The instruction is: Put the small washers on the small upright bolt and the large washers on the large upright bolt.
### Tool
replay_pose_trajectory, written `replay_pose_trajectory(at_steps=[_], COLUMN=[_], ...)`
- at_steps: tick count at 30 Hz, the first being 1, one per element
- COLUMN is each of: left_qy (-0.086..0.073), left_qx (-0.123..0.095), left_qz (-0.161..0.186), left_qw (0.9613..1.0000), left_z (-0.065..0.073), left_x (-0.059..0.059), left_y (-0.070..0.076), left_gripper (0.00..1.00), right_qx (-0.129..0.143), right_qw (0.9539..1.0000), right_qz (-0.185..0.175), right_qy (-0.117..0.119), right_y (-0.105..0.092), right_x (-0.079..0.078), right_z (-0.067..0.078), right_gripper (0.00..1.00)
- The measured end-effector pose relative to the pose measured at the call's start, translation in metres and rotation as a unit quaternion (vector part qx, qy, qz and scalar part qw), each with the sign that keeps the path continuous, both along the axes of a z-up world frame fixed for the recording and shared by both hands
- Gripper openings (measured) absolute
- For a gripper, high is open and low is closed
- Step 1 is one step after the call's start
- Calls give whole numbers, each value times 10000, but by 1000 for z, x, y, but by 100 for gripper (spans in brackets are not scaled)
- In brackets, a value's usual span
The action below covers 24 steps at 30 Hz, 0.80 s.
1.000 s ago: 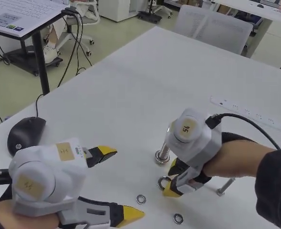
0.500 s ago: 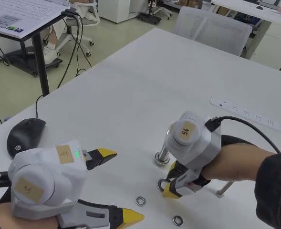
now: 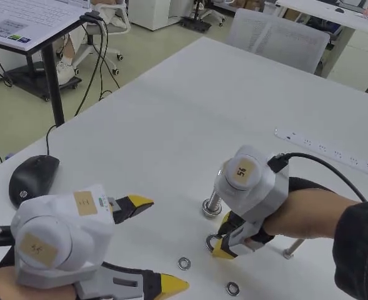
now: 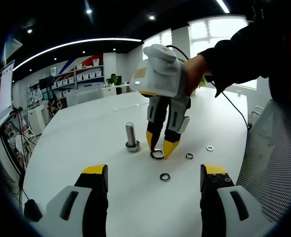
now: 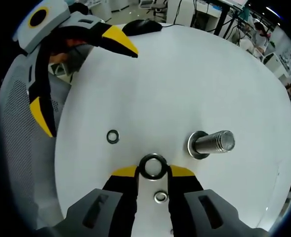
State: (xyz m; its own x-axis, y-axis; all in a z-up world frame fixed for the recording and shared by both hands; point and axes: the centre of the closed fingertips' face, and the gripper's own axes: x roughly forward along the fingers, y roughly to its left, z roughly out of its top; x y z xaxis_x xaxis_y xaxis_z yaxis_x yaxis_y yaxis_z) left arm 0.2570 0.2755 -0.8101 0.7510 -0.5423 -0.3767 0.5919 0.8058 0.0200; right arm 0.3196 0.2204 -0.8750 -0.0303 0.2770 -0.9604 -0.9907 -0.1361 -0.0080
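The head view looks steeply down across the tabletop from its near edge. The left gripper view sits low, while the right gripper view looks straight down from close. All three share the large bolt.

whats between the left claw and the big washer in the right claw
One small washer, lying ahead of the left claw and short of the large washer, as the left gripper view shows.

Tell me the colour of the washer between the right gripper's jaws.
Silver metal; the washer shows best in the right gripper view.
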Motion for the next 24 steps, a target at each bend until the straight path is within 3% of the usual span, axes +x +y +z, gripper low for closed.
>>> replay_pose_trajectory(at_steps=[24], left_qy=[3], left_qx=[20], left_qz=[45], left_qw=[10000], left_z=[-1], left_x=[2], left_y=[1], left_gripper=[76], right_qx=[-19], right_qw=[10000], right_qz=[-39], right_qy=[4], right_y=[1], right_x=[-1], right_z=[0], right_gripper=[24])
